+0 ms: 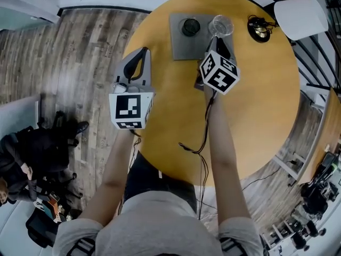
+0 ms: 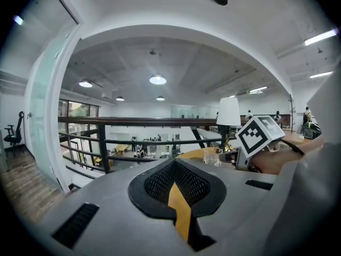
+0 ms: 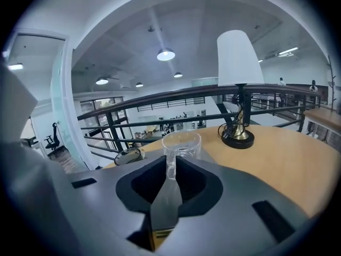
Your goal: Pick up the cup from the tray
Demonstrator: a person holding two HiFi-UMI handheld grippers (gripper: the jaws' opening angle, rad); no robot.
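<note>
Head view: we look down on 1 round wooden table [image 1: 256, 100], with wood floor [image 1: 80, 52] to its left.
Edges: the left gripper [image 1: 139, 57] hangs at the table's left edge, partly over the floor. The tray [image 1: 184, 49] lies at the far side, close to the far rim. A railing [image 3: 160, 103] runs beyond that rim.
Open room: near + right parts of the tabletop are bare wood. The floor on the left is open, w/ dark bags [image 1: 37, 148] at near left.
Count: 2 grippers, 1 tray, 1 cup, 1 dark round item, 1 lamp.
Tray holds: dark round item [image 1: 191, 26] on the left, cup [image 1: 220, 25] at the far-right corner.
Cup: clear glass, upright, we see straight through it. We can't tell if its base rests on the tray.
Lamp [image 1: 260, 30]: far right, apart from the tray.
Right gripper [image 1: 219, 40]: jaws closed. The cup's handle sits in the slit at the tips, pinched as far as we can tell.
Left gripper jaws: together, nothing between them.
</note>
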